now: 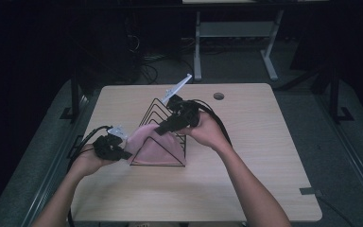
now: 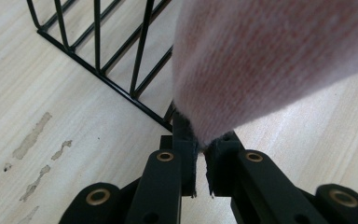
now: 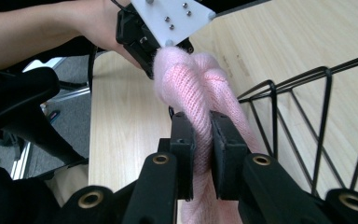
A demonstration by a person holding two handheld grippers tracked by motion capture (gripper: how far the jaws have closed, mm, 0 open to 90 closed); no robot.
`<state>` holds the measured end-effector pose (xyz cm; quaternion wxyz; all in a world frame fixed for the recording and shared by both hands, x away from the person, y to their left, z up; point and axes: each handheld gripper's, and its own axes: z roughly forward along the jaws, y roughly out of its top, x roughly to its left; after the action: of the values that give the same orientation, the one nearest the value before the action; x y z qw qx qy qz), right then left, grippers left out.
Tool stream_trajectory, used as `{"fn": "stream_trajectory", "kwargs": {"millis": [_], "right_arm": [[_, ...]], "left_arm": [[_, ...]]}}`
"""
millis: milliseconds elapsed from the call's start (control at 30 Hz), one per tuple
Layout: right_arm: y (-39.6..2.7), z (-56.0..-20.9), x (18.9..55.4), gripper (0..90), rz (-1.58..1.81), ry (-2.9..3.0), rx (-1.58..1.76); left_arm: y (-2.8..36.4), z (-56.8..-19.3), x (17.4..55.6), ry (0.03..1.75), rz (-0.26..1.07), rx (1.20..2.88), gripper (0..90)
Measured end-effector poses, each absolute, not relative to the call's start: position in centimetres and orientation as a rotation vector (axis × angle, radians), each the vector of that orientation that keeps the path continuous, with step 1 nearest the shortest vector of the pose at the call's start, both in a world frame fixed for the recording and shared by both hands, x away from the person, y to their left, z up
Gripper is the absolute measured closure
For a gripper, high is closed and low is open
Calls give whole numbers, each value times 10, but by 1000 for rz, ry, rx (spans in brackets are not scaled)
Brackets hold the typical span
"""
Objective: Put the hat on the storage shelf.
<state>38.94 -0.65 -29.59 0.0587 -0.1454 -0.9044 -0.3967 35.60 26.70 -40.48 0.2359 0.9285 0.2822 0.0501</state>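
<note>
Pink knitted cloth (image 1: pixel 153 144) hangs over the front of a black wire rack (image 1: pixel 157 109) that stands on a light wooden table (image 1: pixel 250 142). Both grippers have a pinch on this cloth. The left gripper (image 1: pixel 123 150) sits at the left end of the cloth, just beside the corner of the rack. In the left gripper view its two black jaws are squeezed almost together, with the edge of the cloth (image 2: pixel 261 60) caught between them, and the wire rack (image 2: pixel 102 51) stands on the table (image 2: pixel 51 116) just behind. The right gripper (image 1: pixel 163 126) comes down from above, at the top of the cloth, over the rack. In the right gripper view its jaws are pressed tight on a thick fold of the cloth (image 3: pixel 200 98), which bulges out above them. Farther off in that view, the left gripper (image 3: pixel 156 65) holds the other end of the same cloth, and the rack (image 3: pixel 317 116) stands at the right.
</note>
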Motion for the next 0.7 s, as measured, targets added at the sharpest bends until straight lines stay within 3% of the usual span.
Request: {"fn": "stream_trajectory", "kwargs": {"millis": [700], "right_arm": [[-5, -306, 388, 792, -1179, -2731, -444]], "left_arm": [[267, -413, 355, 776, 135, 2553, 823]]}}
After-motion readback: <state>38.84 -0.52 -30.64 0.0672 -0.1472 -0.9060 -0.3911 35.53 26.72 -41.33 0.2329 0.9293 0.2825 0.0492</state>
